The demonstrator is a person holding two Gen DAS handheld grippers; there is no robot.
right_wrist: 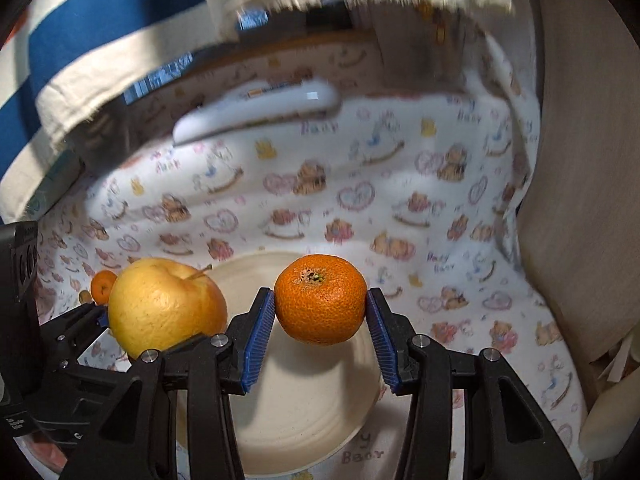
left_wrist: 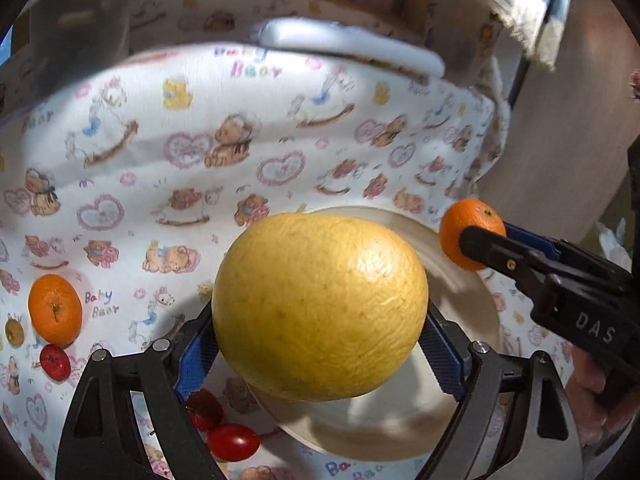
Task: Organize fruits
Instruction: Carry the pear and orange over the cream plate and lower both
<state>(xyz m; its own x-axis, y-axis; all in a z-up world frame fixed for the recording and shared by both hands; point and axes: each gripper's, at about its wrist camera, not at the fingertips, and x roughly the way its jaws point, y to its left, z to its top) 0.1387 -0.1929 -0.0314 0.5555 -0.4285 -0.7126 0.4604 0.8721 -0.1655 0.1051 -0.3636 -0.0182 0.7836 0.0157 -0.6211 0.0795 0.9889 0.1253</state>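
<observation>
Your left gripper (left_wrist: 320,344) clamps the yellow fruit (left_wrist: 320,304) and your right gripper (right_wrist: 321,332) the tangerine (right_wrist: 321,298), both over the empty plate (right_wrist: 304,432); another tangerine (left_wrist: 55,308) and tomatoes (left_wrist: 232,442) wait on the cloth (left_wrist: 240,140).

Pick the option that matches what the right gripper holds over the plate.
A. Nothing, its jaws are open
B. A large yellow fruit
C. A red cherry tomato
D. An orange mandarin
D. In the right wrist view the right gripper has its blue pads pressed on both sides of the orange mandarin, above the cream plate; the large yellow fruit sits in the left gripper.
</observation>
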